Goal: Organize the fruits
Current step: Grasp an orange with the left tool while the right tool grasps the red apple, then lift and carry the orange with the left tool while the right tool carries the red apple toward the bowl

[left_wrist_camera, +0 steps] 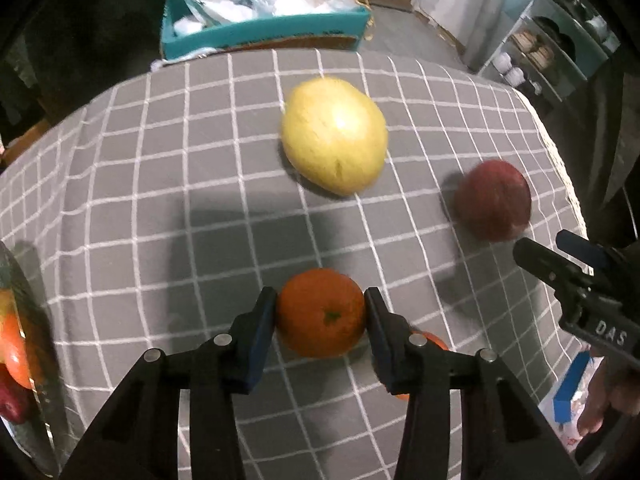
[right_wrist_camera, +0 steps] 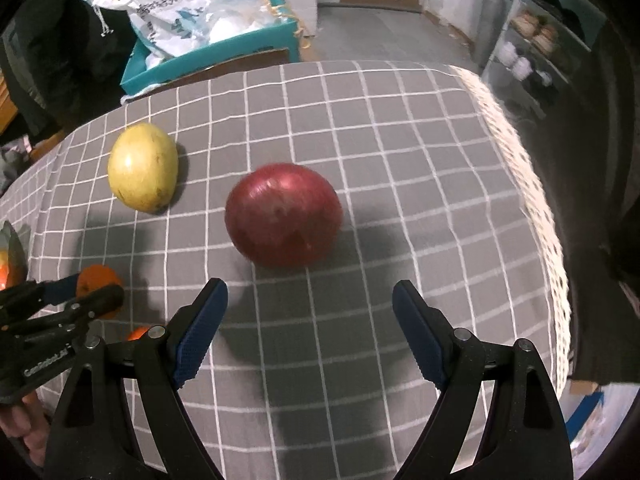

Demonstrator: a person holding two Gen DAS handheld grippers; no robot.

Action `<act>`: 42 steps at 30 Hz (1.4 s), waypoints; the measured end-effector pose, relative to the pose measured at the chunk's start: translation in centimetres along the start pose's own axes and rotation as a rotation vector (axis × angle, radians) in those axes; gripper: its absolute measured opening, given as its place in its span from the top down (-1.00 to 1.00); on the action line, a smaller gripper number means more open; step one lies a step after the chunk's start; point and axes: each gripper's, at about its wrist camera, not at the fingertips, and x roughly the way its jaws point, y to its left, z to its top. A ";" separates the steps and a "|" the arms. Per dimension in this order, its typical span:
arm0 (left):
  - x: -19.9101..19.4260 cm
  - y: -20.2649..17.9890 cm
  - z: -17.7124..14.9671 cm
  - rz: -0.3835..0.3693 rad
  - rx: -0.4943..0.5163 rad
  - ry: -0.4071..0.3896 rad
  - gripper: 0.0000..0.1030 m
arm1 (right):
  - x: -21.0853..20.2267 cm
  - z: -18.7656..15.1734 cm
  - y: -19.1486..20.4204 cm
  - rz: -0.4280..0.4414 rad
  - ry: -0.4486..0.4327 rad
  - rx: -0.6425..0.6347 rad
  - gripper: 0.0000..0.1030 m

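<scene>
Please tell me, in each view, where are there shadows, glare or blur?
Left wrist view: glare spot on the yellow fruit, dark shadow on the tablecloth behind the orange, red fruit blurred. Right wrist view: red fruit slightly soft, lace edge smeared, grid lines bent by the lens.

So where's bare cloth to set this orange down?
Free: the checked cloth left of the yellow fruit, and the stretch between red apple and lace edge. Crowded: around the left gripper and the plate.

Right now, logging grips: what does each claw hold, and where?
Left claw clamps the orange by its two sides. Right claw holds nothing.
</scene>
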 end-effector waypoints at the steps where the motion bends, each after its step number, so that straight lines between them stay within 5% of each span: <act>1: -0.1 0.3 0.1 0.007 -0.002 -0.006 0.13 | 0.4 0.4 0.1 0.006 0.007 -0.003 -0.64; 21: -0.6 3.3 2.4 0.073 -0.040 -0.053 0.13 | 6.3 3.9 1.5 -0.001 0.107 -0.049 -0.61; 42: -5.6 2.8 2.5 0.077 -0.029 -0.154 0.13 | 0.6 2.6 3.3 -0.020 -0.036 -0.089 -0.52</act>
